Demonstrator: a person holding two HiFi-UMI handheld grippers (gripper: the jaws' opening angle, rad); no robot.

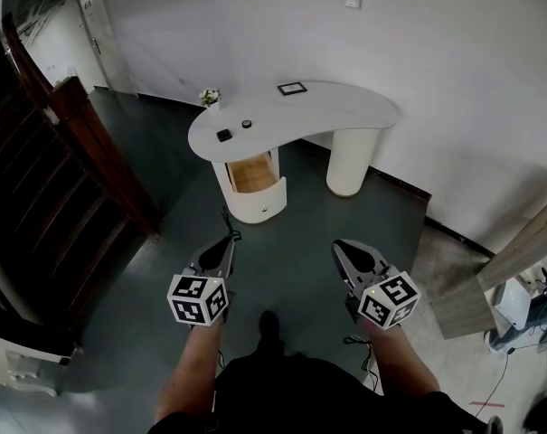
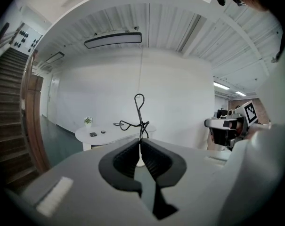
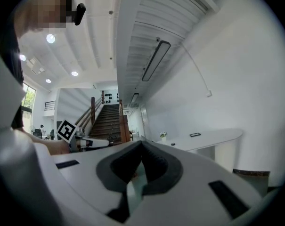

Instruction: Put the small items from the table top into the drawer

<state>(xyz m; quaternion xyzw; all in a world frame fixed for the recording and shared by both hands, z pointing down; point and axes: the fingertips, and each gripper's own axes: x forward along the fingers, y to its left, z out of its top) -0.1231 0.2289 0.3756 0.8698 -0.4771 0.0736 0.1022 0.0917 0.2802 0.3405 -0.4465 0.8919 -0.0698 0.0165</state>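
Note:
A white curved table [image 1: 336, 111] stands a few steps ahead. On its top lie a small black square item [image 1: 223, 135], a small dark round item [image 1: 247, 124] and a black-framed flat thing [image 1: 292, 88]. The drawer [image 1: 254, 174] in the left pedestal stands pulled out. My left gripper [image 1: 230, 237] hangs over the floor, far from the table, shut on a thin black wire piece [image 2: 140, 112] that sticks out past its tips. My right gripper [image 1: 338, 245] is beside it, shut, with nothing in it. The left gripper view shows the table [image 2: 115, 134] small and distant.
A small potted plant [image 1: 210, 97] stands at the table's left end. A dark wooden staircase [image 1: 56, 170] runs along the left. Wooden boards [image 1: 517, 260] and clutter lie at the right. The white wall is behind the table. My shoe [image 1: 268, 324] is on the dark floor.

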